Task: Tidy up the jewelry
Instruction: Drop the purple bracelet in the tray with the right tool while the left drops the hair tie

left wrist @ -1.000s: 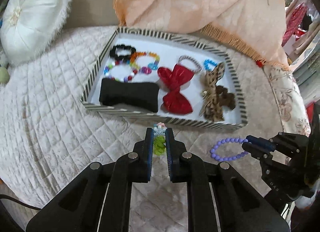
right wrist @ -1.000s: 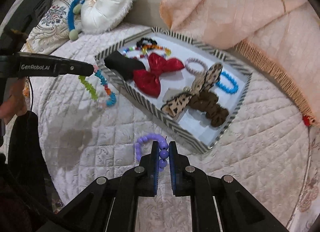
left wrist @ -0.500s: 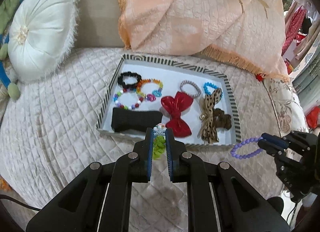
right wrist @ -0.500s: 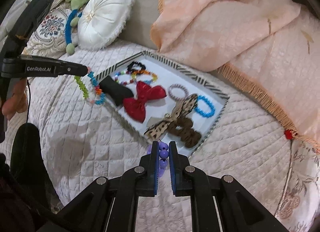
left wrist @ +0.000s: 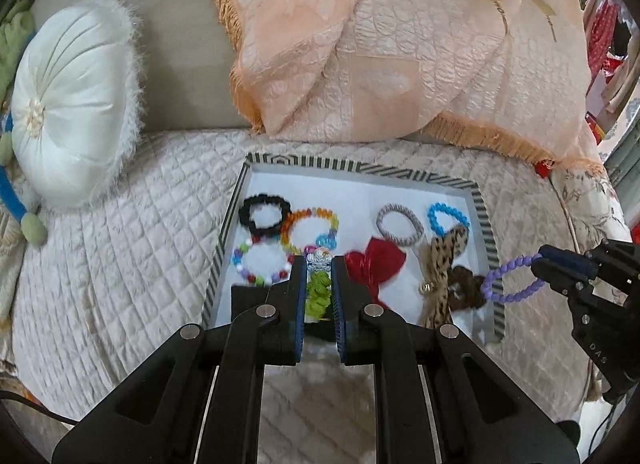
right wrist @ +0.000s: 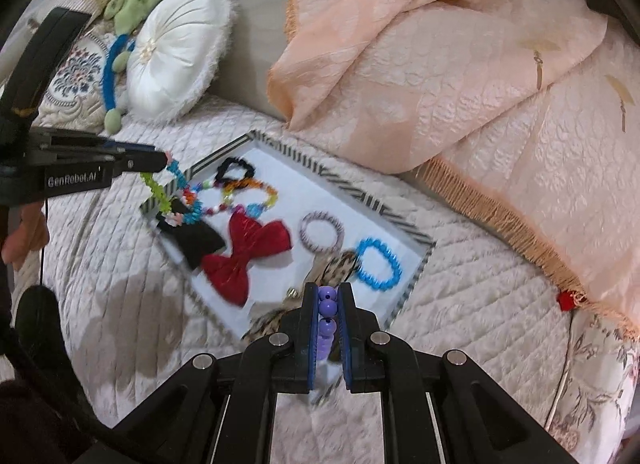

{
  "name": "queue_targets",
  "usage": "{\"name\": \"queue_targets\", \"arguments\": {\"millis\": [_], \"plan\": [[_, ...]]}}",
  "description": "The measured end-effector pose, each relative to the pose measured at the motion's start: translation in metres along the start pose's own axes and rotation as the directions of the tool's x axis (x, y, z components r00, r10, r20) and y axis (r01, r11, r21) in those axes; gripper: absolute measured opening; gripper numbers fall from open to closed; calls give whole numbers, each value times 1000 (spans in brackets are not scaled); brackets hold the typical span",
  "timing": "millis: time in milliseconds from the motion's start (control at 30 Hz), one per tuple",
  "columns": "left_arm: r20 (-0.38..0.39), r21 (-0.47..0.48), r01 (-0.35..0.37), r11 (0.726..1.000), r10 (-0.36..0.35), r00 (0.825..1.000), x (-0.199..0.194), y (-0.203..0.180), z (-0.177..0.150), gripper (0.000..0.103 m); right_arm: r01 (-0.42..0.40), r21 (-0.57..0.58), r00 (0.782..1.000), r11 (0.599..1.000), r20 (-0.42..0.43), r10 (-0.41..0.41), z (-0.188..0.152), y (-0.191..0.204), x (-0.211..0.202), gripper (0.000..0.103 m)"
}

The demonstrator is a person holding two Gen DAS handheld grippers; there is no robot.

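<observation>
left tool (left wrist: 319, 272) clamped on multicolour bracelet (right wrist: 176, 192), right tool (right wrist: 328, 304) clamped on purple bead bracelet (left wrist: 510, 280); risk: dangling loops snag striped tray (left wrist: 482, 208) rim or miss it on release.

Both grippers tilt downward — left gripper (left wrist: 319, 272) and right gripper (right wrist: 328, 296) each nearly closed, pinching beads

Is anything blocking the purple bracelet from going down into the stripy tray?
Nothing visible stands in between. The right gripper holds the purple bracelet in the air beside the tray's rim. But the tray floor below is crowded: the leopard bow and brown scrunchie lie nearest that side.
</observation>
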State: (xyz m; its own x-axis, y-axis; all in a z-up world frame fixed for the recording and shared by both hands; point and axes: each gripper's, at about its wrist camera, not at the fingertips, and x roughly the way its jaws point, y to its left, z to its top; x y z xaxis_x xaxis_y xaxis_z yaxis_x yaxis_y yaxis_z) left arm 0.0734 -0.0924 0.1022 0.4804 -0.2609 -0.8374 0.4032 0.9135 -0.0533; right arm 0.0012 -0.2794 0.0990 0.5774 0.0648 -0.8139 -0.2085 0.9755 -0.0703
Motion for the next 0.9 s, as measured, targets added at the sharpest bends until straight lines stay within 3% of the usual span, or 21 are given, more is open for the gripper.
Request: {"name": "queue_targets", "arguments": {"millis": [333, 567, 733, 900], "plan": [[-18, -18, -3, 1000, 3, 1000, 38, -1, 37, 11, -3, 49, 1000, 999, 15, 3, 36, -22, 32, 9], [-47, -30, 28, 999, -29, 998, 77, -18, 60, 11, -26, 107, 1000, 994, 4, 25, 54, -29, 77, 9], [-57, -50, 54, 997, -57, 997, 101, -25, 73, 11, -41, 185, 999, 982, -1, 42, 55, -41, 112, 9], [-86, -76, 42, 996, -49, 995, 130, -14, 70, 11, -7, 251, 999, 968, -49, 20, 38, -60, 144, 9]]}}
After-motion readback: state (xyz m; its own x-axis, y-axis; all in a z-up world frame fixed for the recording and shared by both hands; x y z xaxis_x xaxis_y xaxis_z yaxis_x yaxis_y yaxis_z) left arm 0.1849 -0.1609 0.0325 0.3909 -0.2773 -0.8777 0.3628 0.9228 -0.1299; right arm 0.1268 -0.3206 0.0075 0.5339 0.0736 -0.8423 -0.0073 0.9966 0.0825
